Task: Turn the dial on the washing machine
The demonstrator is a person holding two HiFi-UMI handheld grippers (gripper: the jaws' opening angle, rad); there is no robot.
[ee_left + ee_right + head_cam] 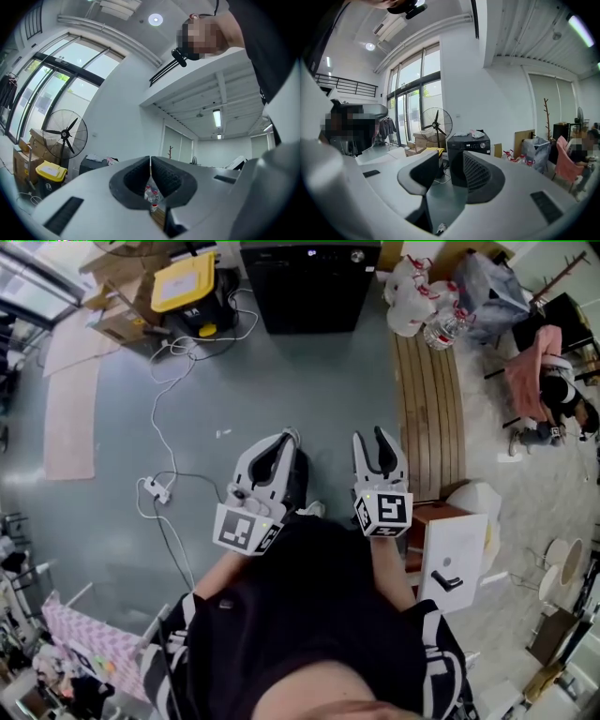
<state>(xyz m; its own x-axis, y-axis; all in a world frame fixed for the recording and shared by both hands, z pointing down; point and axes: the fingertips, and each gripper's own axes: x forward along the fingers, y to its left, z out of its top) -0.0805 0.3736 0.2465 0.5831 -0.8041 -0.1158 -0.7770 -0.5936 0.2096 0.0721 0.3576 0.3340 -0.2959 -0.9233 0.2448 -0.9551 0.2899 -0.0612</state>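
Note:
The black washing machine (309,282) stands on the far side of the grey floor, its round dial (356,256) at the top right of its panel. In the right gripper view the washing machine (466,138) shows between the jaws, dial (481,145) small and far off. My right gripper (371,439) is open and empty, well short of the machine. My left gripper (284,439) is beside it, jaws shut on nothing; its ribbed pads (161,174) meet at the tip.
A yellow-lidded box (185,282) and cardboard sit left of the machine, with a white cable and power strip (155,488) across the floor. A slatted wooden bench (429,399), water bottles (441,329), a white cabinet (455,559) and a seated person (562,395) are on the right. A floor fan (436,124) stands near the windows.

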